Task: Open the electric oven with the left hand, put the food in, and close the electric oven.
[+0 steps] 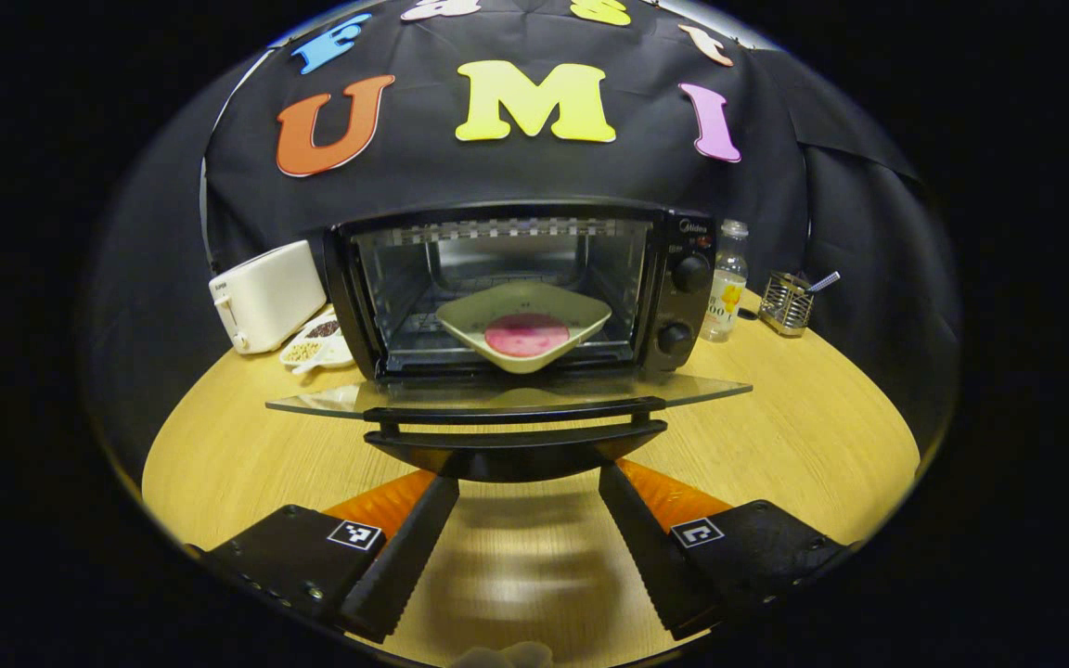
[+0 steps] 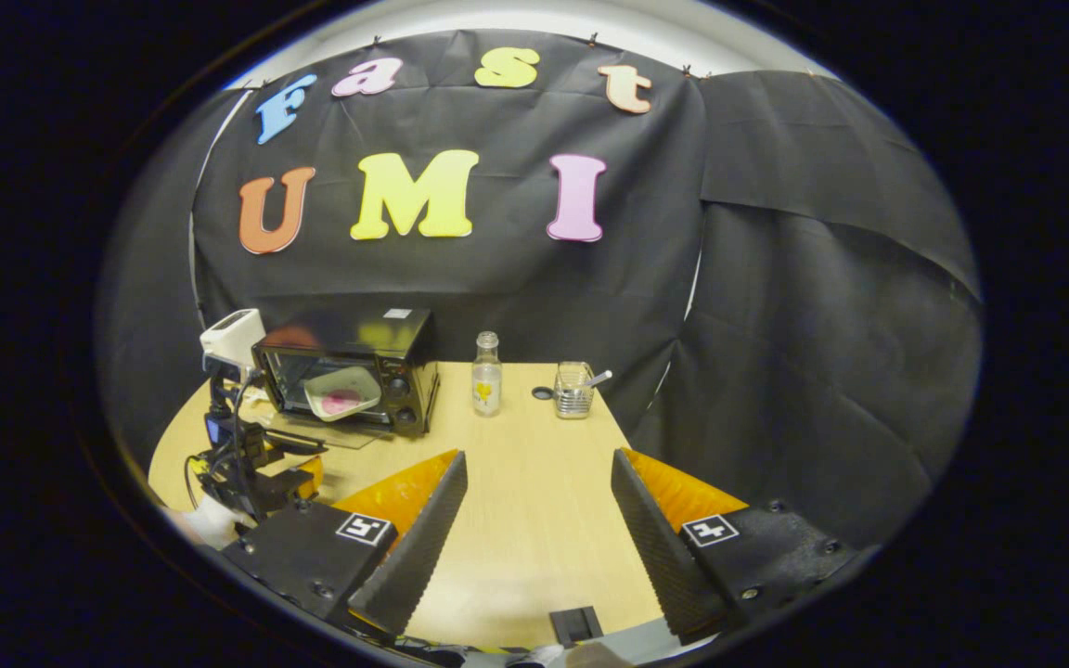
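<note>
Simply wooden table (image 1: 776, 445), black-draped booth.

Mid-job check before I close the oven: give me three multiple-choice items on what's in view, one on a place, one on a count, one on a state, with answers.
1. Where is the dish of food?
A. On the table in front of the oven
B. Inside the electric oven
C. On top of the toaster

2. How many round knobs show on the oven's control panel?
A. One
B. Two
C. Four

3. How does the oven door stand?
A. Folded down open
B. Fully shut
C. Taken off

Answers: 1 B, the dish sits on the rack within the oven cavity. 2 B, one knob sits above the other. 3 A, the glass door lies flat, its handle facing the open left gripper.
</note>
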The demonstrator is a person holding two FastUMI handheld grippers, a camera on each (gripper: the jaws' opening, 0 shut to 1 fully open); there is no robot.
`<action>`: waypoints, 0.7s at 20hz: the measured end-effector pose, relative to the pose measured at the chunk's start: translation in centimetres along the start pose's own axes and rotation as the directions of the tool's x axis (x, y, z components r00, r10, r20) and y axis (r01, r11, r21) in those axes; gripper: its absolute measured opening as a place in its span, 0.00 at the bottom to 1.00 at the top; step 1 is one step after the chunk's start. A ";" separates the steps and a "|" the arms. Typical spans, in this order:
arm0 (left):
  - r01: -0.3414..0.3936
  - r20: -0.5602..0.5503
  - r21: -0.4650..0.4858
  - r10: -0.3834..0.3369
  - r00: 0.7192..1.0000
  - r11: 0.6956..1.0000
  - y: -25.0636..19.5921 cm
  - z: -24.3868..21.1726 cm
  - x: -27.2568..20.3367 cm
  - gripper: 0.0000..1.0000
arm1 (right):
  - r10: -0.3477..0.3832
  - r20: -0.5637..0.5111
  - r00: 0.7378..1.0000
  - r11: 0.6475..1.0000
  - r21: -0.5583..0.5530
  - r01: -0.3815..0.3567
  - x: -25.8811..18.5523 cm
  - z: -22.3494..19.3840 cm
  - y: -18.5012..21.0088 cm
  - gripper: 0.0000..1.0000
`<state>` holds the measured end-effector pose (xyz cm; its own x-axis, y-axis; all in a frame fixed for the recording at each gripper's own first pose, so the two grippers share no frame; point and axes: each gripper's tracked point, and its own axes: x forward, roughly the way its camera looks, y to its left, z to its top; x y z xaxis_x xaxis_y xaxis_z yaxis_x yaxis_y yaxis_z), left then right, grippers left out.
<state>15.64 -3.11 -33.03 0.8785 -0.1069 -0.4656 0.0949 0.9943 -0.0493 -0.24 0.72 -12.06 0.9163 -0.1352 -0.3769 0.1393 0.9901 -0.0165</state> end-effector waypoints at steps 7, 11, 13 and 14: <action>-0.003 0.075 0.018 0.001 0.997 1.000 0.4 6.1 1.7 0.97 | -0.006 -0.006 1.000 0.998 0.059 0.006 0.5 -0.3 0.1 0.99; 0.000 0.104 0.034 -0.003 0.995 0.999 1.0 8.1 2.5 0.96 | -0.024 0.006 1.000 0.996 0.083 0.023 0.1 0.1 -0.5 0.99; 0.002 0.113 0.045 -0.007 0.994 0.999 1.0 8.7 2.9 0.97 | -0.034 0.012 0.999 0.996 0.087 0.033 0.0 0.3 -0.8 0.99; 0.005 0.112 0.045 -0.010 0.994 0.999 1.0 8.9 3.1 0.97 | -0.037 0.011 0.999 0.996 0.087 0.036 -0.1 0.3 -0.8 0.99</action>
<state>22.66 -2.45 -26.69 0.9244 -0.1166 -0.3632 0.1205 0.9926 -0.0120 -0.35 -0.11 -11.77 0.9147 -0.1720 -0.3657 0.2040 0.9777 0.0504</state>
